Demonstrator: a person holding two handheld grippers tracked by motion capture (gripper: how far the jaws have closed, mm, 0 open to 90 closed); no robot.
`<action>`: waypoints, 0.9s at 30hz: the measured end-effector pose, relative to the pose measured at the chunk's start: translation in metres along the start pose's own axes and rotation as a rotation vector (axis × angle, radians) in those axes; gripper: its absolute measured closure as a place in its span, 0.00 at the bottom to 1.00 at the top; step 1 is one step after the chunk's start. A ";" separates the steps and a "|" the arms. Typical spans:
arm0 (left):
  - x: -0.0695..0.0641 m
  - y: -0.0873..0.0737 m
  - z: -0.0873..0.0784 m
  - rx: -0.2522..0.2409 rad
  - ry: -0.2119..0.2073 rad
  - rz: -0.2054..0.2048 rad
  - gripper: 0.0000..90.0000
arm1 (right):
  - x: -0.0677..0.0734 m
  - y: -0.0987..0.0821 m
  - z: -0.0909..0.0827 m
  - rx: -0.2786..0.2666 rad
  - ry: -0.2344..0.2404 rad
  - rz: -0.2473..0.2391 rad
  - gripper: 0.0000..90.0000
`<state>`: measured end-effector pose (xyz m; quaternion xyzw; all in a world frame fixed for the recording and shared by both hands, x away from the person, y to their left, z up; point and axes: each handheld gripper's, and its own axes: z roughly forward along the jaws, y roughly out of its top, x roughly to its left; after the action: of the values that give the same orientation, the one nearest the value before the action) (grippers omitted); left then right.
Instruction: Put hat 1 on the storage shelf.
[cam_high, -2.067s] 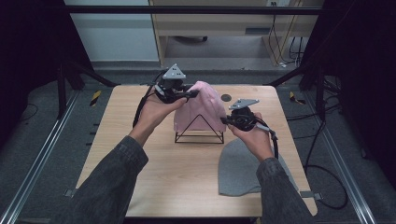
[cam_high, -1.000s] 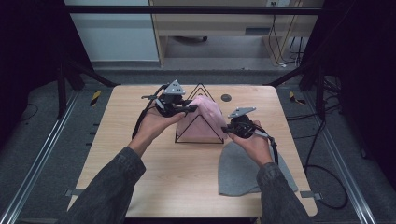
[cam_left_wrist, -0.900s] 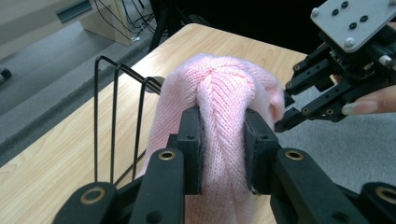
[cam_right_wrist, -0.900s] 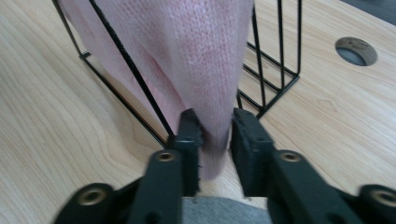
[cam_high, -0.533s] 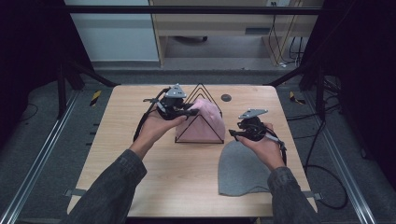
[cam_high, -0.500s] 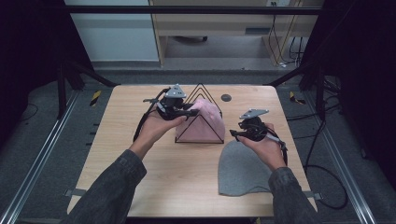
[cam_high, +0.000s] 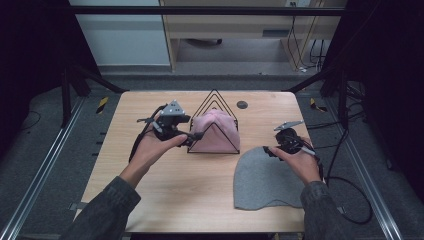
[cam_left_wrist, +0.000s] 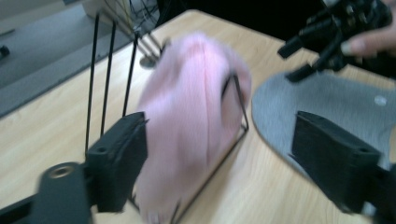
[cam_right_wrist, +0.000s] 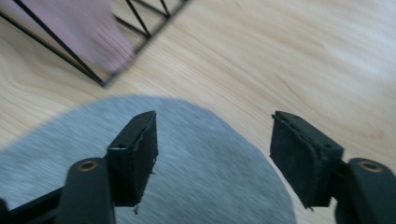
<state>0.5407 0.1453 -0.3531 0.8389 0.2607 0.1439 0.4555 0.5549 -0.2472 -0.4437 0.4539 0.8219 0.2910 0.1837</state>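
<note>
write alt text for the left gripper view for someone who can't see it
A pink knit hat sits draped over a black wire rack on a wooden table, framed by the left gripper with its two black jaws wide apart. To the right a grey hat lies flat, with the right gripper above it.
</note>
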 end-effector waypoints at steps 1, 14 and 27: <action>-0.001 -0.007 -0.002 0.016 0.005 -0.003 0.16 | -0.003 -0.003 0.002 0.018 -0.007 0.004 0.39; -0.008 -0.075 -0.004 0.115 0.004 -0.017 0.11 | -0.025 -0.023 0.019 0.124 -0.025 0.050 0.41; -0.006 -0.098 -0.010 0.137 0.018 -0.055 0.11 | -0.026 -0.033 0.018 0.148 0.003 0.043 0.73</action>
<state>0.5008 0.1932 -0.4299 0.8593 0.2972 0.1208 0.3984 0.5575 -0.2778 -0.4779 0.4833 0.8315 0.2340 0.1423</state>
